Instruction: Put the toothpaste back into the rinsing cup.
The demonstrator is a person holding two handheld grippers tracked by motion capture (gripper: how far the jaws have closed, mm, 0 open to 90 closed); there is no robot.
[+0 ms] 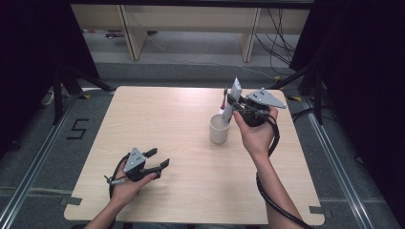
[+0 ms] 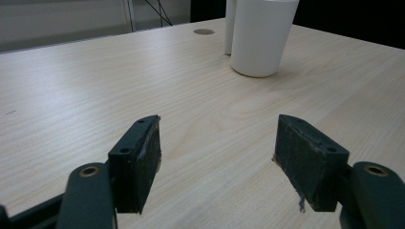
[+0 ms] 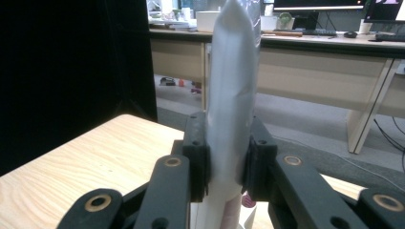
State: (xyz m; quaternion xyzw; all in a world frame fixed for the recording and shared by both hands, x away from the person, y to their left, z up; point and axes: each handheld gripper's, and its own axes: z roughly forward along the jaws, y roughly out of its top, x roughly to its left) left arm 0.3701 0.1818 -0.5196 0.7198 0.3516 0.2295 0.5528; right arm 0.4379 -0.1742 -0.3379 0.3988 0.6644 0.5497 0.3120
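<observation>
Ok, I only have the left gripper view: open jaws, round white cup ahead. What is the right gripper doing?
Observer: The right gripper is shut on a tall silver-white soft plastic tube, with a pad pressed on each side.
Operator: Where is the tube relative to the cup?
Observer: In the high view it stands nearly upright, with its lower end at the far rim of the round white cup. I can't tell whether it is inside the cup or behind it.
Operator: And where am I?
Observer: The left gripper sits low at the near left of the light wooden table, well apart from the cup.
</observation>
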